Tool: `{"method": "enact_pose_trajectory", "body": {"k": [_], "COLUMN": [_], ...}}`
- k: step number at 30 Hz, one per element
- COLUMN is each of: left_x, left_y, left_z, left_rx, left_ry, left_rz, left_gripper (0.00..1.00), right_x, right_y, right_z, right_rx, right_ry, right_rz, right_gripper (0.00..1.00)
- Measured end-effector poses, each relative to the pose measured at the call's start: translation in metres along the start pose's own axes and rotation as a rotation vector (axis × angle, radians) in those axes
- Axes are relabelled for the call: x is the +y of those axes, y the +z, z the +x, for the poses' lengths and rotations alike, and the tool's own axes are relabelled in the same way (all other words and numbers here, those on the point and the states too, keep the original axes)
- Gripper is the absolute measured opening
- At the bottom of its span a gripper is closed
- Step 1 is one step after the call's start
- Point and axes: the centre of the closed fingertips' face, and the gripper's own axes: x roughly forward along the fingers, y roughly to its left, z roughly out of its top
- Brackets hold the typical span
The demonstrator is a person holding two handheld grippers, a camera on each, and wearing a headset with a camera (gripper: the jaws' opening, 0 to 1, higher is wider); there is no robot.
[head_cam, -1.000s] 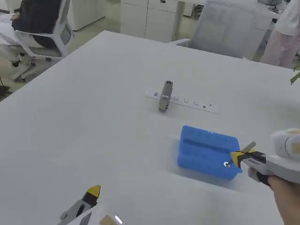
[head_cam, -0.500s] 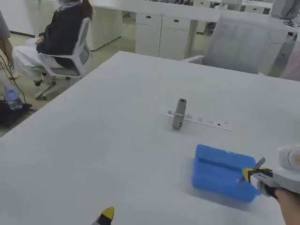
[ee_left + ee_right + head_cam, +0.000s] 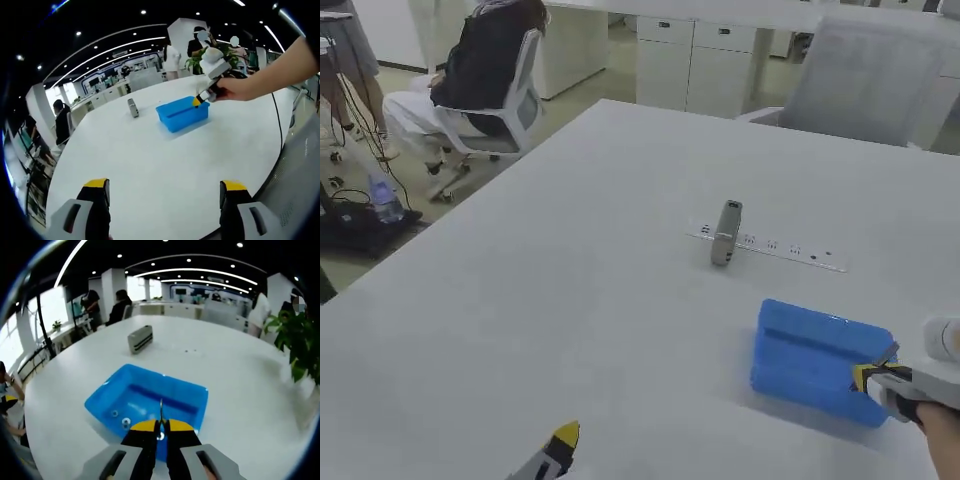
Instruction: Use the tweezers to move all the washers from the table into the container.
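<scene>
Washers [image 3: 126, 422]: small, light, stiff metal rings, probably slippery, best pinched across the rim; two lie inside the blue container [image 3: 150, 392], lower centre of the right gripper view; right gripper [image 3: 161, 428] clamped on tweezers [image 3: 161, 412], left gripper [image 3: 163, 184] spread apart.

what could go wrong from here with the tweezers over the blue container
The tweezers in the right gripper hang close to the near wall of the blue container; anything released there might bounce off the rim onto the table. Dipping lower could also knock the container or scatter the washers already inside.
</scene>
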Motion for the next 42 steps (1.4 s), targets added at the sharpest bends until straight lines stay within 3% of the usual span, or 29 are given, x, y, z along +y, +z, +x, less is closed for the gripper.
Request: {"method": "enact_pose_trajectory", "body": {"k": [5,7,9,11,14,15,16,17,18,20,21,24,26,29,31,35,38,42], "left_x": [-0.001,-0.001,0.001,0.002,0.0,-0.003,-0.005,-0.004,-0.002,-0.003,-0.005,-0.009,-0.019,-0.022,-0.027,-0.044,-0.061,-0.086], "left_y": [0.01,0.017,0.027,0.045,0.077,0.085,0.088,0.098,0.11,0.12,0.127,0.143,0.161,0.183,0.197,0.209,0.21,0.198], "left_z": [-0.003,-0.006,-0.008,-0.01,-0.014,-0.016,-0.016,-0.018,-0.02,-0.021,-0.021,-0.024,-0.03,-0.035,-0.04,-0.044,-0.049,-0.048], "left_rx": [-0.041,-0.065,-0.086,-0.127,-0.197,-0.213,-0.215,-0.237,-0.276,-0.279,-0.286,-0.306,-0.344,-0.394,-0.431,-0.418,-0.4,-0.332], "left_ry": [-0.027,-0.047,-0.059,-0.098,-0.181,-0.223,-0.241,-0.253,-0.256,-0.277,-0.297,-0.347,-0.435,-0.488,-0.552,-0.699,-0.784,-0.872], "left_rz": [-0.033,-0.046,-0.061,-0.073,-0.066,-0.066,-0.071,-0.081,-0.075,-0.075,-0.065,-0.073,-0.079,-0.097,-0.113,-0.101,-0.017,0.123], "left_gripper": [0.88,0.85,0.78,0.73,0.61,0.59,0.56,0.55,0.55,0.53,0.52,0.48,0.43,0.33,0.29,0.21,0.19,0.17], "right_x": [-0.003,-0.005,-0.006,-0.001,0.019,0.022,0.024,0.032,0.041,0.056,0.064,0.085,0.1,0.115,0.127,0.146,0.156,0.171], "right_y": [0.0,0.007,0.022,0.033,0.046,0.048,0.049,0.05,0.054,0.058,0.056,0.048,0.043,0.037,0.034,0.024,0.018,0.005], "right_z": [-0.002,-0.007,-0.019,-0.033,-0.051,-0.055,-0.058,-0.069,-0.079,-0.095,-0.109,-0.125,-0.141,-0.159,-0.17,-0.186,-0.194,-0.202], "right_rx": [0.016,0.002,-0.044,-0.082,-0.127,-0.138,-0.142,-0.148,-0.175,-0.19,-0.195,-0.182,-0.178,-0.175,-0.172,-0.147,-0.135,-0.099], "right_ry": [-0.02,-0.031,-0.027,-0.003,0.11,0.126,0.133,0.153,0.187,0.27,0.308,0.381,0.412,0.458,0.493,0.541,0.548,0.603], "right_rz": [-0.042,-0.067,-0.058,-0.024,0.005,-0.004,-0.013,-0.018,-0.01,0.007,0.013,-0.038,-0.076,-0.095,-0.107,-0.172,-0.207,-0.24], "right_gripper": [0.03,0.03,0.03,0.03,0.03,0.03,0.03,0.03,0.03,0.03,0.03,0.03,0.03,0.03,0.03,0.03,0.03,0.03]}}
